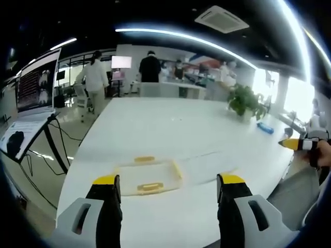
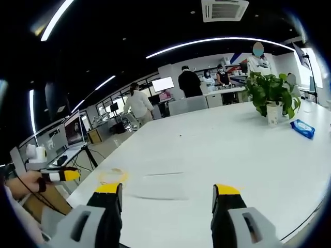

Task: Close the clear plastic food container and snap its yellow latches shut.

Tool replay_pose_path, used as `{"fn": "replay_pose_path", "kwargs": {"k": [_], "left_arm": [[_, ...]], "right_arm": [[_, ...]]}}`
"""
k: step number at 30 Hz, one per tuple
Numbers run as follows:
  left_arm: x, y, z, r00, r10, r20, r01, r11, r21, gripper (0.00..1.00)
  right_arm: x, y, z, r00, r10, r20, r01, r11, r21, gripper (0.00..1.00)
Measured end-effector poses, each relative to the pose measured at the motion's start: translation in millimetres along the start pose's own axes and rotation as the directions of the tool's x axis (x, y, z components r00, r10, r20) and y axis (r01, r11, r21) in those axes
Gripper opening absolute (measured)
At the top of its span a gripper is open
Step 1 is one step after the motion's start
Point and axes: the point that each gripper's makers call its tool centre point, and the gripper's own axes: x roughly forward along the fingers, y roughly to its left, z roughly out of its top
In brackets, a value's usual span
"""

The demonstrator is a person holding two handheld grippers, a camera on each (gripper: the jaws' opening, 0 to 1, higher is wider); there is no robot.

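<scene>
The main hazard was the container itself: the clear plastic food container with yellow latches [image 1: 149, 177] was nearly transparent against the wide white desk [image 1: 170, 129], so its rim was hard to read, and a press that landed off the lid's edge could have tipped it or skidded it across the smooth surface. I judged it light enough to slide if pushed from one side only. A latch struck at an angle might also have slipped past its catch rather than snapping home.

In the left gripper view the left tongs [image 1: 169, 191] stood open and empty, jaws wide apart, and the container lay flat on the desk just ahead of them, nearer the left jaw, touching neither. Whether the lid was fully seated could not be told.

In the right gripper view the right tongs [image 2: 167, 200] were likewise open and held nothing. The container [image 2: 147, 186] appeared there only as a faint outline ahead of the jaws, with a yellow latch [image 2: 114, 177] showing toward the left jaw.
</scene>
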Motion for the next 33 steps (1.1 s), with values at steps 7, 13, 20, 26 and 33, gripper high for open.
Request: {"fn": "replay_pose_path", "kwargs": {"k": [7,13,20,26,33], "left_arm": [[4.8,6.2,-0.8,1.0,0.003,-0.009,-0.003,1.0,-0.004,0.73],[8.4,11.8,-0.5,1.0,0.005,-0.013,-0.005,1.0,-0.01,0.72],[13.8,21.3,-1.7,1.0,0.014,-0.022,-0.014,1.0,-0.02,0.71],[20.5,26.0,-2.9,0.999,0.014,-0.032,-0.015,1.0,-0.024,0.7],[31.2,27.6,1.6,0.999,-0.005,-0.032,0.004,0.999,-0.039,0.7]], "right_arm": [[13.0,13.3,0.6,1.0,0.026,-0.005,-0.026,1.0,0.0,0.7],[24.8,27.6,-2.2,0.998,0.053,-0.017,-0.053,0.999,0.003,0.69],[38.7,42.4,-2.3,0.996,0.086,-0.024,-0.086,0.996,0.009,0.69],[47.0,46.6,0.2,0.995,0.1,-0.026,-0.1,0.995,-0.003,0.67],[62.6,63.5,3.6,0.987,0.156,-0.046,-0.158,0.986,-0.055,0.67]]}}
